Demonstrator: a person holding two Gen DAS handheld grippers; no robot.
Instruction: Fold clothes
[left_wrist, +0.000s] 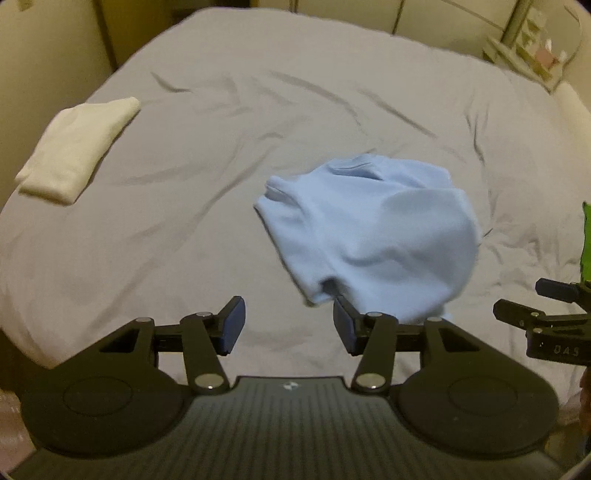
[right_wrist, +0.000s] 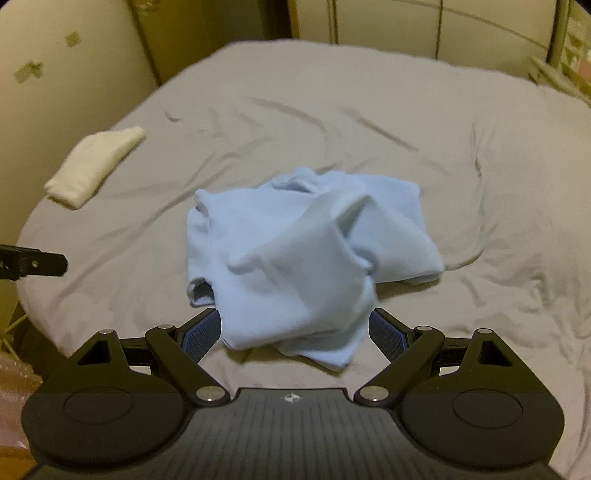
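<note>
The jaws of the left gripper (left_wrist: 288, 325) are spread wide and hold nothing; the jaws of the right gripper (right_wrist: 294, 332) are spread too, with nothing between the pads. A crumpled light blue garment (right_wrist: 295, 254) lies in a loose heap on the grey bed sheet (right_wrist: 369, 129), near the middle of the bed and close in front of both grippers. In the right wrist view its near edge falls between the two open fingers, and I cannot tell if the pads touch it. A folded white cloth (left_wrist: 77, 147) rests well apart, near the left edge of the bed. The wrinkled sheet is bare behind the blue garment up to the far edge, and also between the garment and the white cloth. The right gripper shows at the right border of the left wrist view, where pale letters on its black body seem to read "DAS" (left_wrist: 565, 349). A green patch (left_wrist: 585, 236) shows above it.
</note>
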